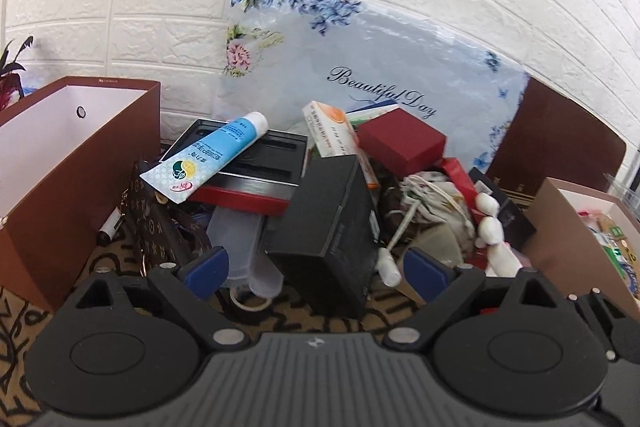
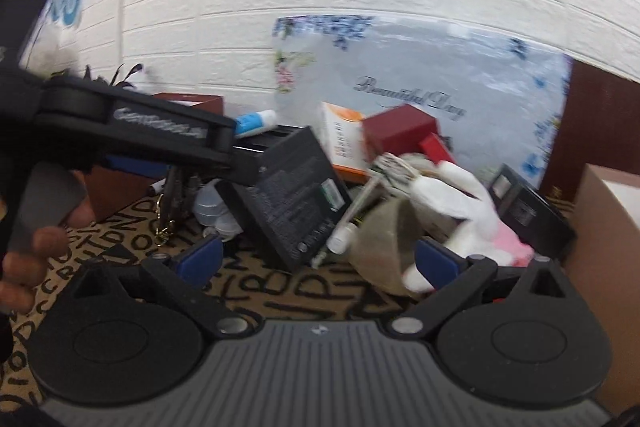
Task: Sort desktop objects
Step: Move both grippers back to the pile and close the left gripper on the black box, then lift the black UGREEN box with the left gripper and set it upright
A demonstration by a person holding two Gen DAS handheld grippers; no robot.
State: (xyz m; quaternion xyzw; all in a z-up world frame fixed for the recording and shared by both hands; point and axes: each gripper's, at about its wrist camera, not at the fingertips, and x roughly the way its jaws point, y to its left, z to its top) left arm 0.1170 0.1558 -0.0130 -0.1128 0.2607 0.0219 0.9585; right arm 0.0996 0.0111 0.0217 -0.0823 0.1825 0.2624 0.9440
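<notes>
A pile of desk objects lies against the wall. In the left wrist view my left gripper [image 1: 316, 273] is open, its blue pads on either side of an upright black box [image 1: 324, 227] without touching it. Behind the box lie a blue tube [image 1: 208, 155] on a black tray [image 1: 260, 159], an orange-and-white carton [image 1: 332, 131] and a red box [image 1: 400, 143]. My right gripper [image 2: 318, 261] is open and holds nothing; the black box [image 2: 296, 195] and a white plush toy [image 2: 468, 211] lie ahead of it. A hand holds the left gripper [image 2: 244, 159] at that box's left edge.
An open brown box [image 1: 80, 163] stands at the left, and another [image 1: 568, 247] holding small items at the right. A floral board [image 1: 360, 59] leans on the white brick wall. A monogram wallet [image 1: 160, 227], marker [image 1: 110, 227], clear case [image 1: 240, 243] and tape roll [image 1: 250, 303] lie near the front.
</notes>
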